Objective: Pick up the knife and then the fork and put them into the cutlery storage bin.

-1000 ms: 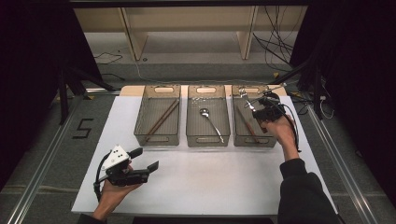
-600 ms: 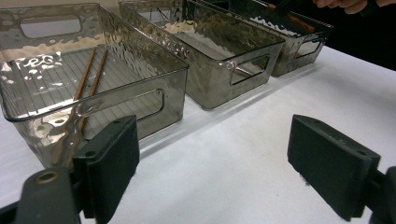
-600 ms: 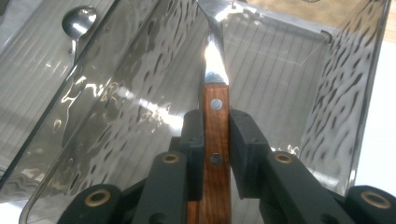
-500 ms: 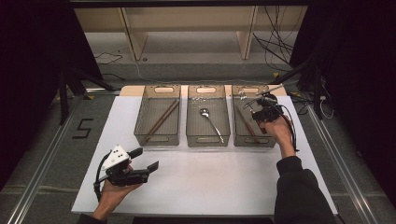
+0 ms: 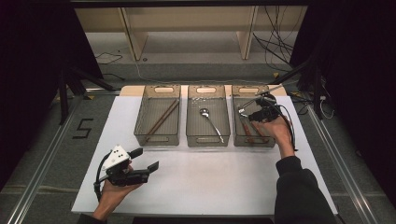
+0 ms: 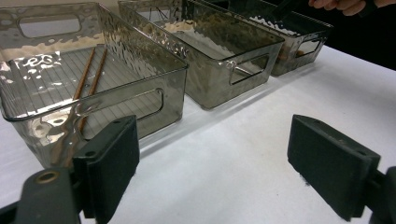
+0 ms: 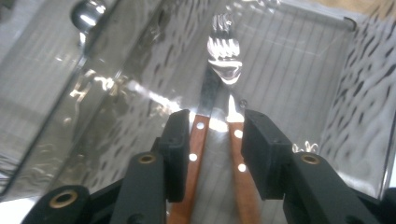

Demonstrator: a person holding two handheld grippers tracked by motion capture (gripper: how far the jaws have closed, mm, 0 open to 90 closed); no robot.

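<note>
Three clear bins stand in a row at the back of the white table. My right gripper (image 5: 255, 113) reaches into the right bin (image 5: 253, 143). In the right gripper view, its jaws (image 7: 215, 135) have just been opening and stand a little apart on either side of two wood-handled utensils (image 7: 198, 140). One of them is a fork (image 7: 224, 51). Both lie on the bin floor, and the pads do not press on them. My left gripper (image 5: 145, 158) rests in a hand at the front left, wide open and empty (image 6: 212, 158).
The left bin (image 5: 156, 87) holds a pair of brown chopsticks (image 5: 161, 119). A spoon (image 5: 208, 119) lies in the middle bin (image 5: 207, 140). The white tabletop (image 5: 210, 177) stretches between the bins and the front edge. Cables trail off to the right of the table.
My right gripper's jaws have come apart over the handles in the right bin. The left gripper has stayed where it was.
</note>
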